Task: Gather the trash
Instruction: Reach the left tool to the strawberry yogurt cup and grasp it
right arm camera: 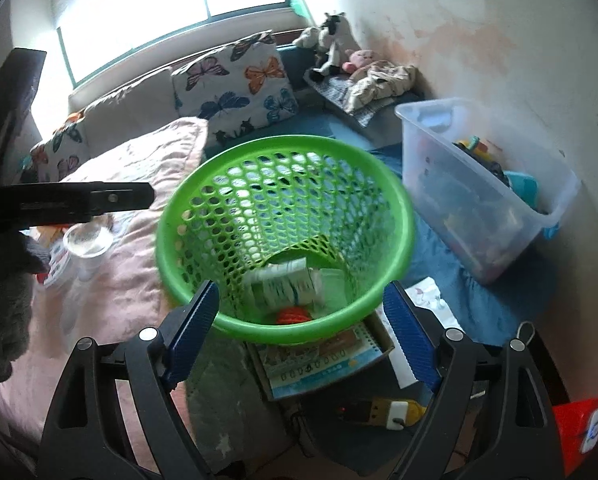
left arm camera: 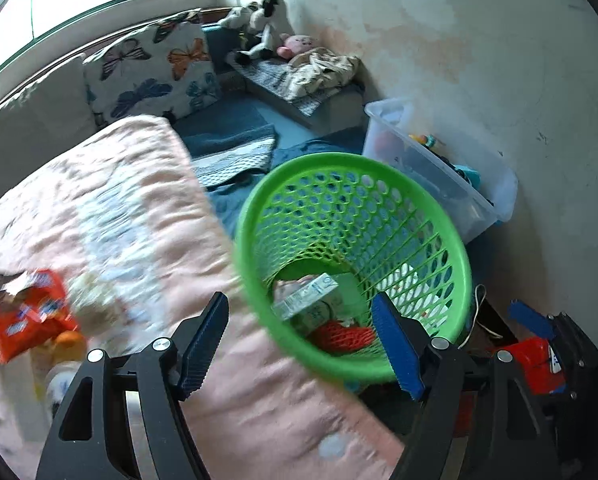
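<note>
Blue-padded grippers (right arm camera: 299,312) apparently poised over basket (right arm camera: 395,248)

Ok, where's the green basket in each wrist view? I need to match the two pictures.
Left wrist: green basket right of centre, beside the pink blanket's edge, rim partly behind the right blue pad.
Right wrist: green basket centre frame, rim dipping between the pads, cartons inside.
Shared landmark: the butterfly cushion under the window, up and left of the basket in both.
</note>
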